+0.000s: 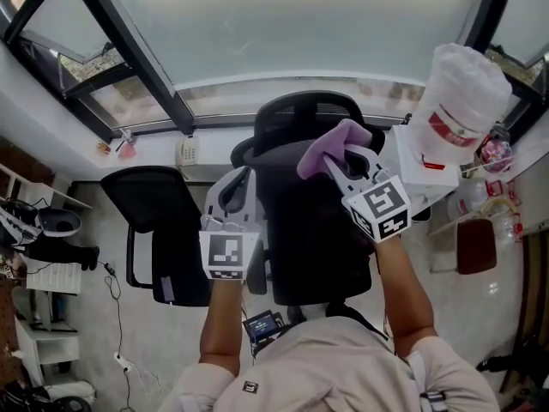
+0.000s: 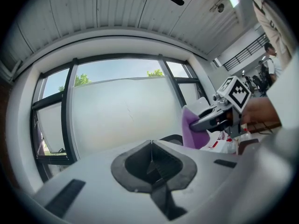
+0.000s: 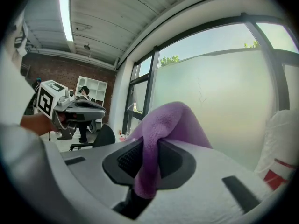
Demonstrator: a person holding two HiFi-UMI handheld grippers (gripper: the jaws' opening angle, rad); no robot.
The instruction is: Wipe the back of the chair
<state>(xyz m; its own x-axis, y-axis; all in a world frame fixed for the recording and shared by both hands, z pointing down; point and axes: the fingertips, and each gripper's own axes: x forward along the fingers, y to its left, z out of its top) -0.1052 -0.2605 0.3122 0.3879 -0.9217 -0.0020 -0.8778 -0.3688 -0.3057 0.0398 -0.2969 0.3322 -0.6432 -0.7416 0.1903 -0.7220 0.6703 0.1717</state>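
Note:
A black mesh office chair (image 1: 313, 230) stands directly below me, its back facing me and its headrest (image 1: 309, 118) towards the window. My right gripper (image 1: 336, 160) is shut on a purple cloth (image 1: 330, 148), held at the upper right of the chair back; the same cloth (image 3: 161, 134) hangs folded between the jaws in the right gripper view. My left gripper (image 1: 233, 191) sits at the chair back's left edge, its jaws shut with nothing between them. The left gripper view shows the right gripper (image 2: 217, 118) with the purple cloth (image 2: 192, 132).
A second black chair (image 1: 163, 230) stands to the left. A white desk (image 1: 429, 166) at the right carries a large white plastic bag (image 1: 463, 101). A big window (image 1: 283, 33) with dark frames runs across the far side. White shelves (image 1: 34, 333) line the left wall.

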